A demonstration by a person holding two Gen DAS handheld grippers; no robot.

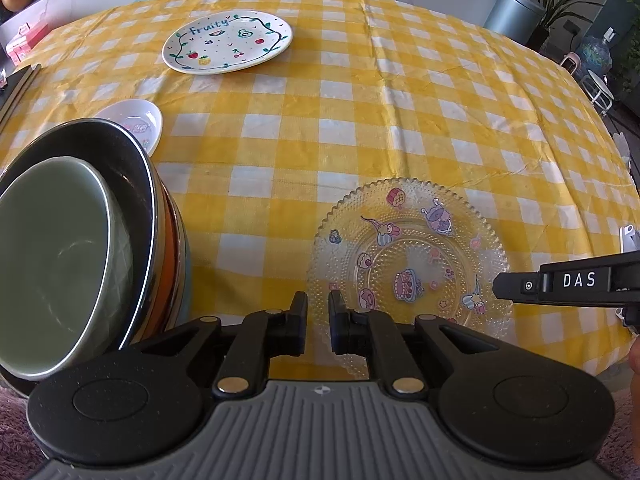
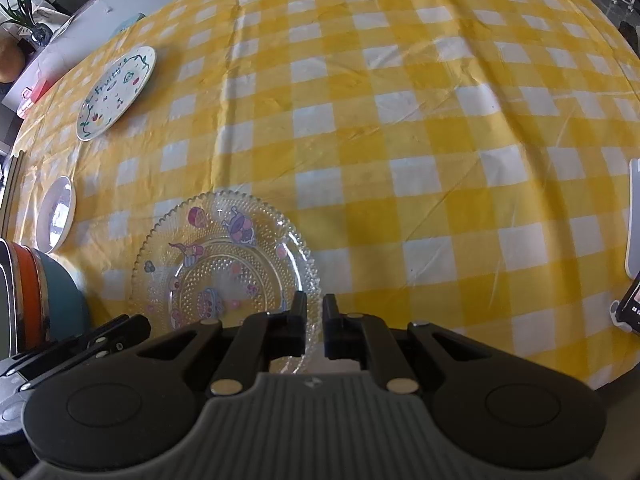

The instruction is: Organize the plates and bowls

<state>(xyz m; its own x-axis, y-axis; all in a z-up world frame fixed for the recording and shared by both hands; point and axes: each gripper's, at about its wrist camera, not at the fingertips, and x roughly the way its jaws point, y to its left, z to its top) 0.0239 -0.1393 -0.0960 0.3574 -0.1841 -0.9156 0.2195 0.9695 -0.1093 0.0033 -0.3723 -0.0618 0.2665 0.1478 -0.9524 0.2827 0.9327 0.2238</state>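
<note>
A clear glass plate with cartoon stickers (image 1: 412,264) lies on the yellow checked tablecloth near the front edge; it also shows in the right wrist view (image 2: 224,264). My left gripper (image 1: 318,300) hovers over its near left rim, jaws nearly closed and empty. My right gripper (image 2: 315,304) sits at the plate's right rim, jaws nearly closed and empty; its finger (image 1: 560,282) enters the left view from the right. A stack of bowls, green one on top (image 1: 60,264), stands at the left. A white "Fruity" plate (image 1: 228,42) and a small pink dish (image 1: 134,122) lie farther back.
The bowl stack's orange and teal sides (image 2: 44,300) show at the left of the right wrist view. A white object (image 2: 634,220) and a dark device (image 2: 630,308) lie at the table's right edge. A grey bin (image 1: 516,10) and plants stand beyond the table.
</note>
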